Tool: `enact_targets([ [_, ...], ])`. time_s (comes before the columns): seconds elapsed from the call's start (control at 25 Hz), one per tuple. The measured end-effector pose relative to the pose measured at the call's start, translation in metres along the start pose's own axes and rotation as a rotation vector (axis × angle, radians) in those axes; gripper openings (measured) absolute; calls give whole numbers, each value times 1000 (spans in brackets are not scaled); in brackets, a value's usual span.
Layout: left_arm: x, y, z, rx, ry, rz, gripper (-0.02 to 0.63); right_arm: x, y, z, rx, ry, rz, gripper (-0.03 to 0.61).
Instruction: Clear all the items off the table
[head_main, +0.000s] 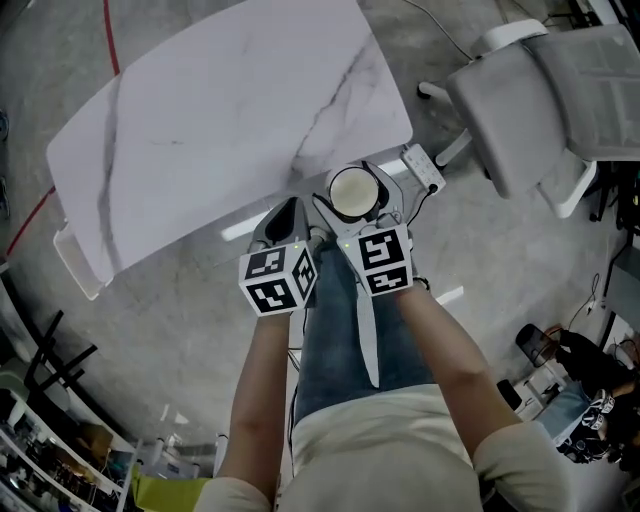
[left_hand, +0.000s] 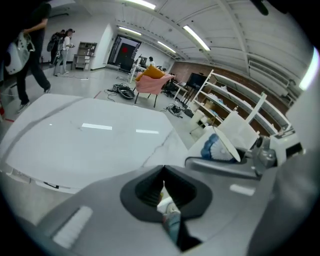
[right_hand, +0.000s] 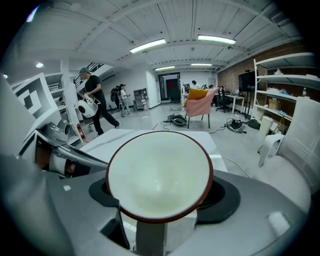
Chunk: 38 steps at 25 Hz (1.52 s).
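So: right gripper (head_main: 356, 212) is clenched on the bowl (head_main: 350, 190), one jaw on each side of it. The right gripper view shows the pale inside and dark red rim facing back at the camera, filling the space between the jaws. Grip looks firm, with no visible slip.

Left gripper (head_main: 288, 212) is closed on nothing. The left gripper view shows its jaws together with only a sliver of gap. It sits just beside the right one, close to the person's body, and I'd read it as idle.

The bowl is in the air, off the table (head_main: 220, 110), just past its near edge by the corner, over floor rather than over the top. The left gripper view catches its outside with a blue pattern.

The marble top looks bare in both the head view and the left gripper view. My read is that the pick is done and the step in hand is carry-away, probably of the last item, though I can't confirm that.

Next move:
- Take the bowl to wherever the cleared items go. No view shows a bin or drop-off, so the person has to find one first.
- Keep the bowl roughly level and the clamp on until it rests on something.
- Watch the chair (head_main: 540, 90) and the power strip (head_main: 422, 168) on the floor to the right.
- The left gripper is free if a second grip is needed.
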<state>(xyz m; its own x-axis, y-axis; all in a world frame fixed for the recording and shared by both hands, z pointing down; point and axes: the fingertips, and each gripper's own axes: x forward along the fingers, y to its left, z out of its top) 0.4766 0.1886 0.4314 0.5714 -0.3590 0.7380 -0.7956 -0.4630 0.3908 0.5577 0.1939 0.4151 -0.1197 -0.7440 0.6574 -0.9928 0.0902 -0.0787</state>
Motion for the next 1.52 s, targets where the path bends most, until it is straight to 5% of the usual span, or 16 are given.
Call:
enact_targets([
  [0.64,49,-75,-3,113,48,-57,9,-28,-89,-20,92,-38,-92,402],
  [1.52,138,-237,-8,127,95,-83,9,-91,-270,-62,150,-19,-143,402],
])
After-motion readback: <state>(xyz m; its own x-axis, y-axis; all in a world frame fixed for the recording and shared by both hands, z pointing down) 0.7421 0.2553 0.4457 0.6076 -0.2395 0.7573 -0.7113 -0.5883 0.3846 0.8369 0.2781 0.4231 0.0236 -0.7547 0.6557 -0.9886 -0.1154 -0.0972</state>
